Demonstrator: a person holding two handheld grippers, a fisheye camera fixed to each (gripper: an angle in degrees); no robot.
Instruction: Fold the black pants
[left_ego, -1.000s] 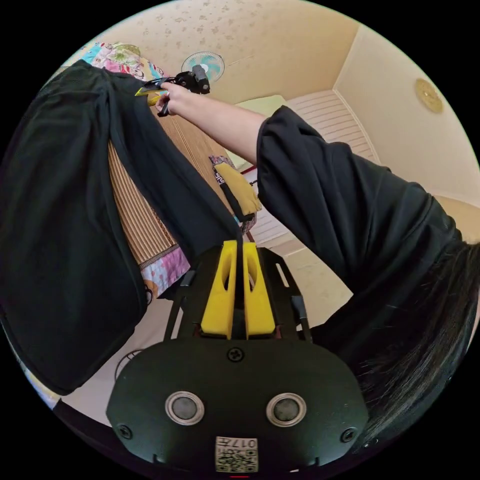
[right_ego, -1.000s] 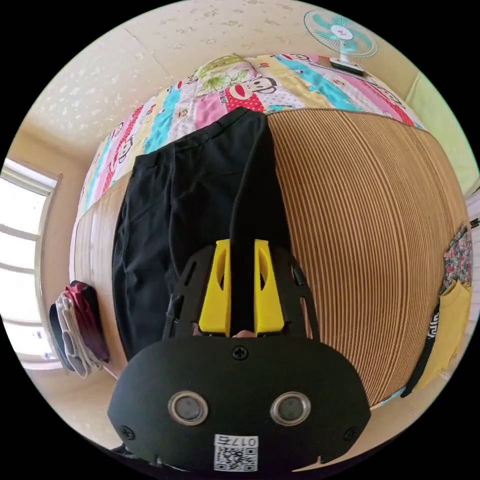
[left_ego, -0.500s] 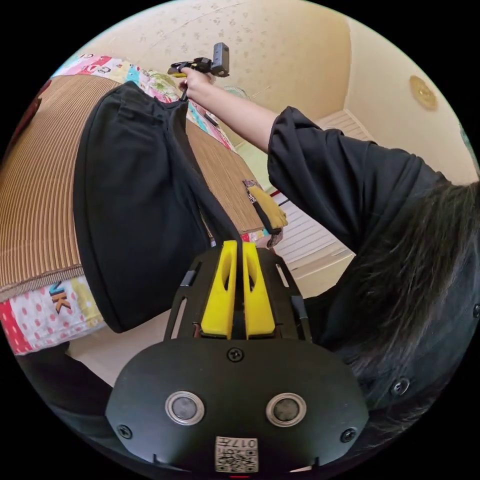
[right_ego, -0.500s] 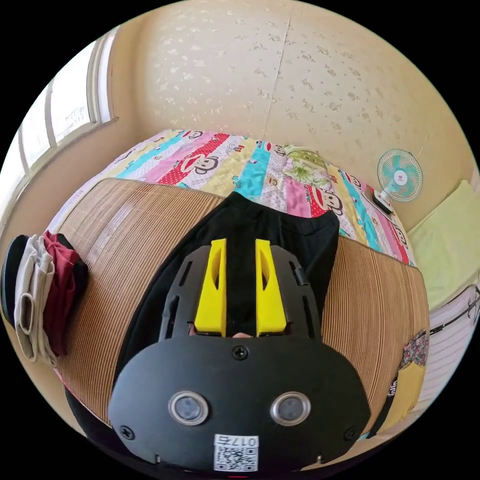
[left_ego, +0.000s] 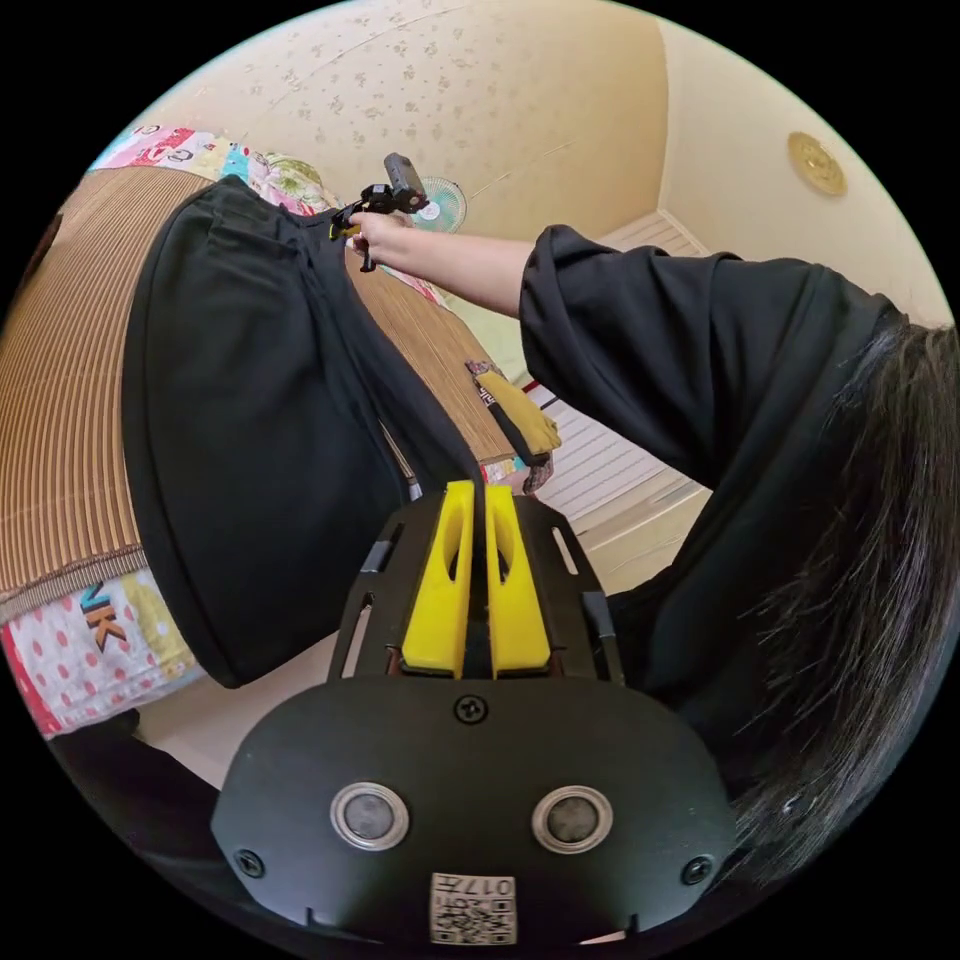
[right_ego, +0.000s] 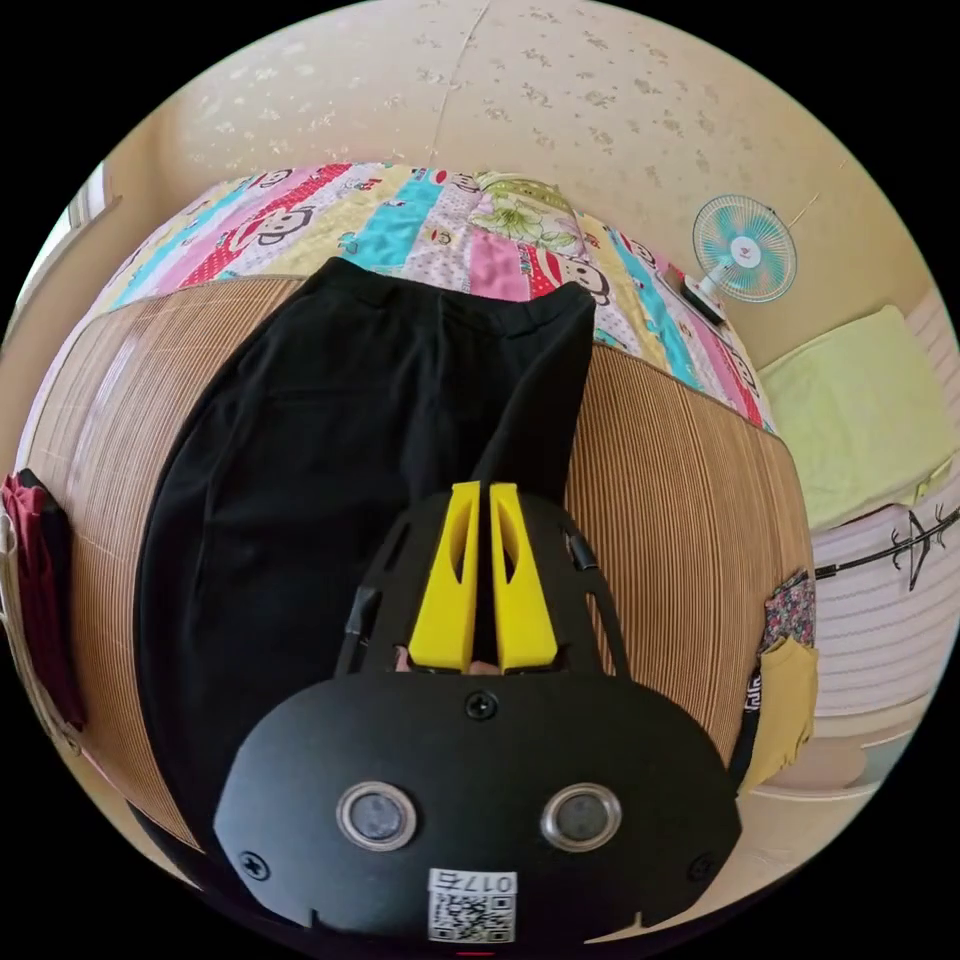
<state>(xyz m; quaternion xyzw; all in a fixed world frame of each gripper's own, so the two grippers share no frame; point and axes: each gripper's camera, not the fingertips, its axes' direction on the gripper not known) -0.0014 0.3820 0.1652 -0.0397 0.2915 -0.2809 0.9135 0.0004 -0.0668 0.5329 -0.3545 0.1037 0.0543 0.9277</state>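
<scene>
The black pants (left_ego: 240, 420) lie spread over a striped bamboo mat (left_ego: 50, 400) on a bed. My left gripper (left_ego: 478, 492) is shut on a taut strip of their fabric near the bed's edge. In the right gripper view the black pants (right_ego: 330, 470) stretch from the waistband at the far end toward me, and my right gripper (right_ego: 479, 492) is shut on a raised fold of them. In the left gripper view, a person's hand holds the right gripper (left_ego: 372, 208) at the pants' far end.
A cartoon-print quilt (right_ego: 420, 225) lies under the bamboo mat (right_ego: 680, 520). A fan (right_ego: 745, 250) stands by the far wall. Yellow and floral clothes (right_ego: 785, 680) hang at the bed's edge, folded clothes (right_ego: 35, 590) lie on the mat's left, and a person's black sleeve (left_ego: 700, 400) fills the right.
Both cameras have swung. The pants now lie flatter and more spread on the mat, the right gripper's jaws have drawn closer together on the fabric, and the person's arm has lowered slightly.
</scene>
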